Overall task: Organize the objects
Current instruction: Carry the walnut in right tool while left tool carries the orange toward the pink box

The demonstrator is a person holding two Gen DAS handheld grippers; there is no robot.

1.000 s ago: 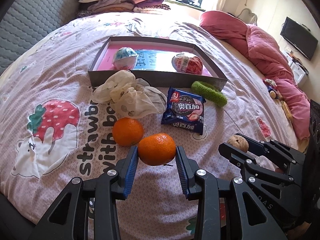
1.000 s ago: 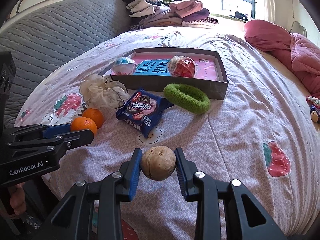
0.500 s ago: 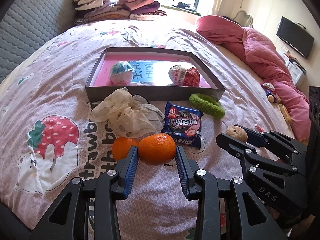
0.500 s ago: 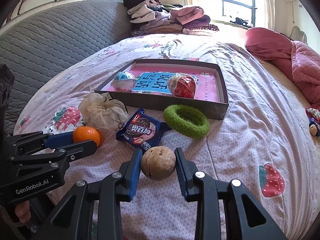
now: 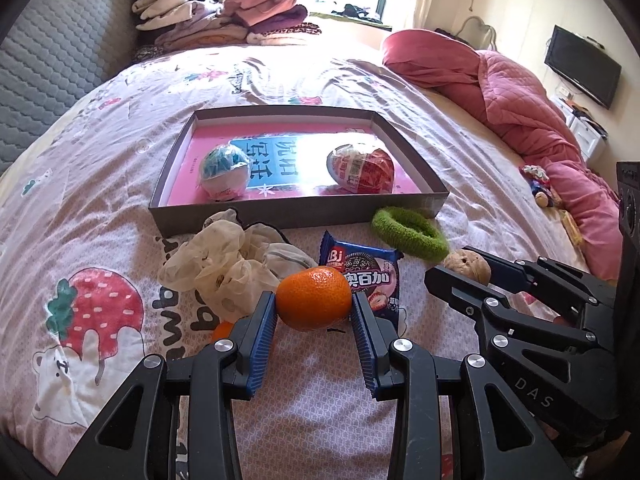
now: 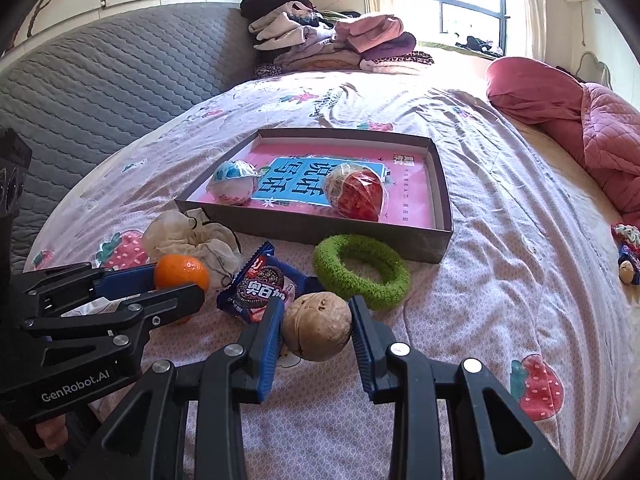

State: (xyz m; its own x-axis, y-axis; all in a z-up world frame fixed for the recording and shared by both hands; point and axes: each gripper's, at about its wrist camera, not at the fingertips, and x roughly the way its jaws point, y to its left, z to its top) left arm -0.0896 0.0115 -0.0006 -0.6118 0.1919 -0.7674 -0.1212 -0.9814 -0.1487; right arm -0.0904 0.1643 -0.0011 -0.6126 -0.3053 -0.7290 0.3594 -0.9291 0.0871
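Observation:
My left gripper (image 5: 314,308) is shut on an orange tangerine (image 5: 314,298) and holds it above the bedsheet. My right gripper (image 6: 317,328) is shut on a walnut (image 6: 317,331), also lifted; it also shows in the left wrist view (image 5: 467,266). A grey box (image 5: 304,210) with a pink floor lies ahead and holds a blue-white wrapped egg (image 5: 224,172) and a red wrapped egg (image 5: 362,170). In front of it lie a cookie packet (image 5: 368,268), a green ring (image 5: 408,234), a white cloth (image 5: 228,264) and a second tangerine (image 5: 222,330), mostly hidden behind my left finger.
The bed carries a strawberry-print sheet (image 5: 92,200). A pink quilt (image 5: 520,92) lies at the right, folded clothes (image 5: 224,20) at the head, a grey padded headboard (image 6: 100,92) at the left. Small toys (image 6: 626,252) sit near the right edge.
Both grippers have risen and moved forward towards the box with the tangerine and the walnut held. The second tangerine has dropped behind my left finger.

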